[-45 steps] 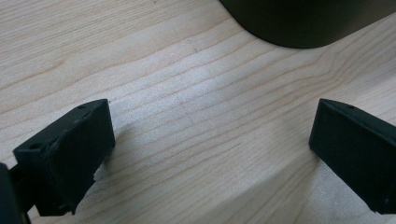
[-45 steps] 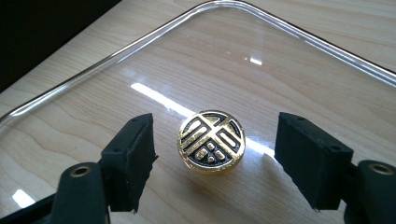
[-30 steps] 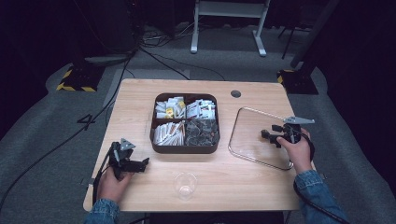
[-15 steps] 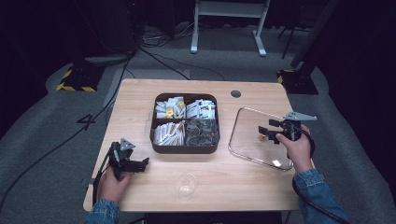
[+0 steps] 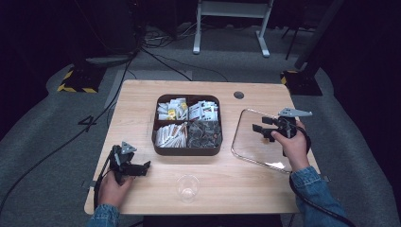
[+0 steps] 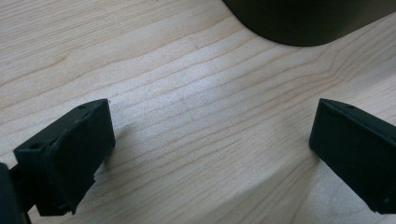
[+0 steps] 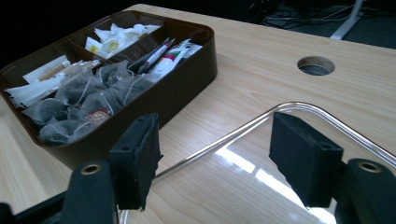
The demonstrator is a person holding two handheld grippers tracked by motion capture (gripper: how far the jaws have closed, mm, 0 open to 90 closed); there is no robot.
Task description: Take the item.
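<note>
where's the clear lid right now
In the high view the clear lid lies flat on the table's right side, just right of the brown tray, under the right gripper.

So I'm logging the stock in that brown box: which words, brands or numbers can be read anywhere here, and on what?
"4": a mark on the grey floor left of the table.
Sachets in the brown box: print too small and blurred to read.
Tea bag tags seen from the right gripper: a red mark, no legible word.

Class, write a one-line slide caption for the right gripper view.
Open right gripper above the clear lid, facing the brown box of tea bags.
</note>
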